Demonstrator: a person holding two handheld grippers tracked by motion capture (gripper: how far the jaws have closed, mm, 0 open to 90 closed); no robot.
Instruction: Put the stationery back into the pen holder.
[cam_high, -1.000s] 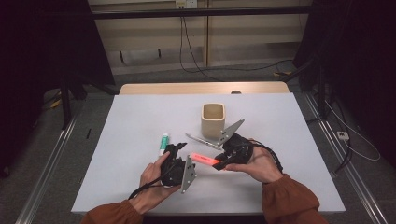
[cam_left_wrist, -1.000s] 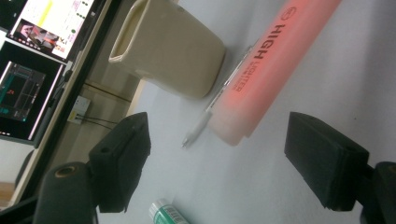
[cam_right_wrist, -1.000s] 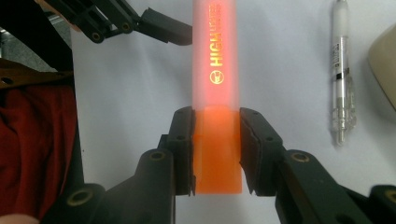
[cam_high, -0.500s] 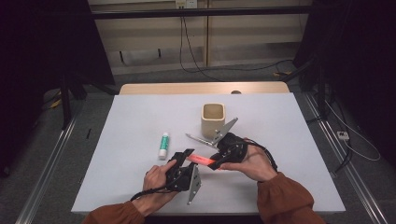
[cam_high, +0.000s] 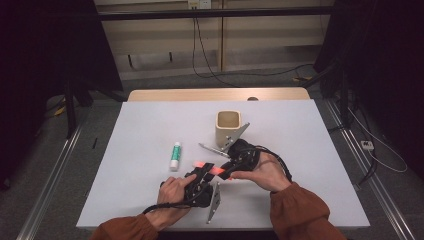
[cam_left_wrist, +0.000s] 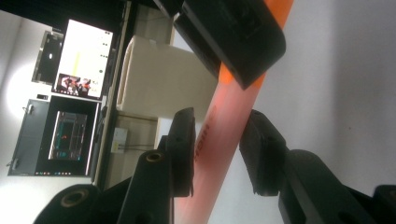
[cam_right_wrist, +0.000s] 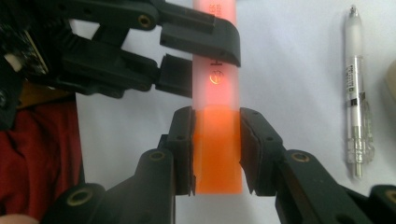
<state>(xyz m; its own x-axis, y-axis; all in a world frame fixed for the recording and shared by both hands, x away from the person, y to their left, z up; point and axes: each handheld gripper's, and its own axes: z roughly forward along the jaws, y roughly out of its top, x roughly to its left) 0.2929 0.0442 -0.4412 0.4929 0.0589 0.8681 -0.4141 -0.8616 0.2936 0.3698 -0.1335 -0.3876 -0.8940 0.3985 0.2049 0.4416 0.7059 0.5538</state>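
An orange marker (cam_high: 220, 172) with a frosted pink cap (cam_high: 199, 164) hangs level just above the white table (cam_high: 150, 125), held from both ends. My right gripper (cam_right_wrist: 217, 149) is shut on the orange barrel (cam_right_wrist: 217, 154). My left gripper (cam_left_wrist: 219, 156) has just been closing, and its pads now press on the cap (cam_left_wrist: 219, 135) from both sides. In the high view the left gripper (cam_high: 203, 171) and the right gripper (cam_high: 226, 170) meet nose to nose at the table's front middle.
A beige square cup (cam_high: 228, 125) stands just behind the right hand. A white pen with green print (cam_high: 175, 155) lies flat to the left of the grippers, also seen as the pen (cam_right_wrist: 356, 93). Cables trail from both grippers.
The left gripper's jaws have closed from wide apart onto the marker's cap. Both hands have stayed nearly in place, and the right gripper's hold has not changed.
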